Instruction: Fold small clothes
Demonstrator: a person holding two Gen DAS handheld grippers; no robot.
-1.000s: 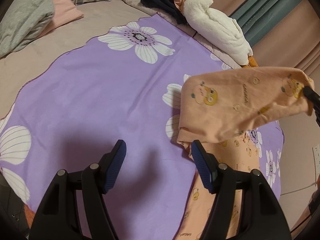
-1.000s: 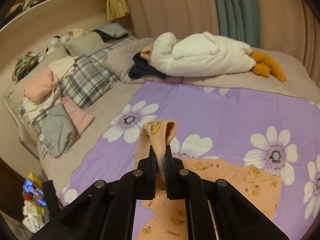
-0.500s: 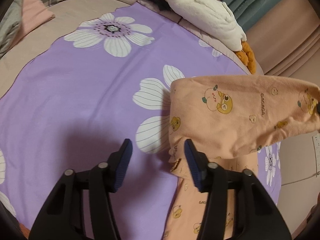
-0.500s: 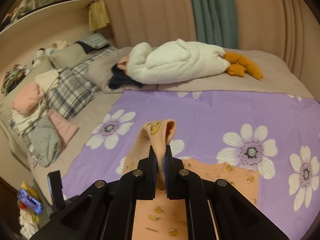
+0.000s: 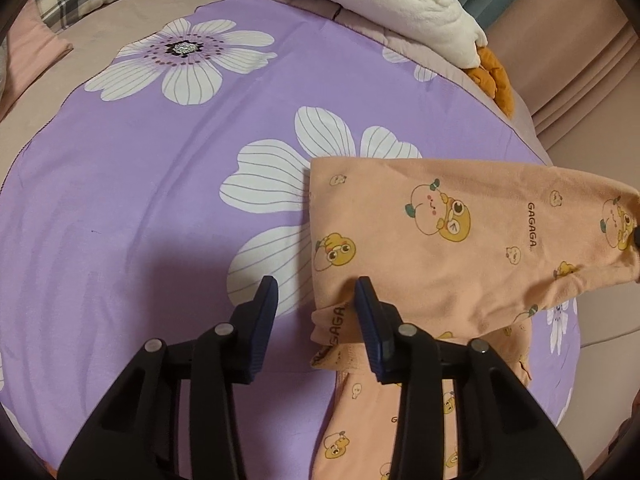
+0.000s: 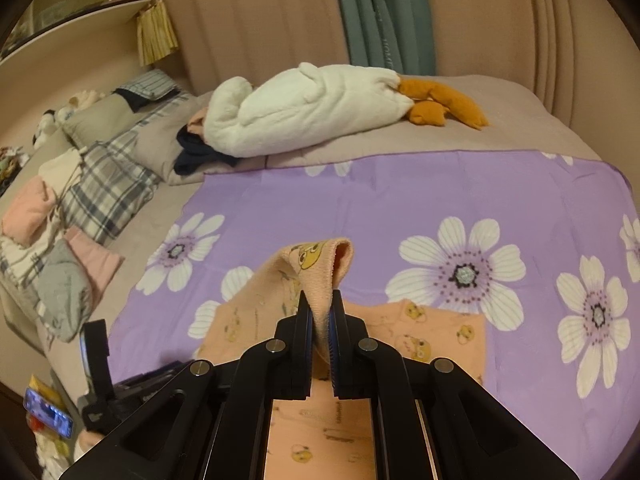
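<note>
A peach garment (image 5: 460, 248) printed with cartoon ducks lies on the purple flowered sheet (image 5: 140, 200). One end of it is lifted and doubled back over the part lying flat (image 6: 436, 332). My right gripper (image 6: 320, 312) is shut on the garment's ribbed cuff (image 6: 320, 264) and holds it above the sheet. In the left wrist view that cuff end hangs at the right edge. My left gripper (image 5: 316, 292) is closing over the folded corner. The cloth's left edge lies between its fingers, the right finger (image 5: 366, 300) rests against the fabric, and the pads do not pinch it.
A white plush goose (image 6: 304, 108) with orange feet and a dark garment (image 6: 196, 156) lie at the head of the bed. Plaid pillows (image 6: 104, 184) and stacked clothes (image 6: 44, 248) sit at the left. A phone (image 6: 48, 416) is beyond the bed's near-left edge.
My left gripper has moved right to the garment's folded corner and its jaws have narrowed. The right gripper has carried the cuff along and slightly lower, so the lifted layer covers more of the flat part.
</note>
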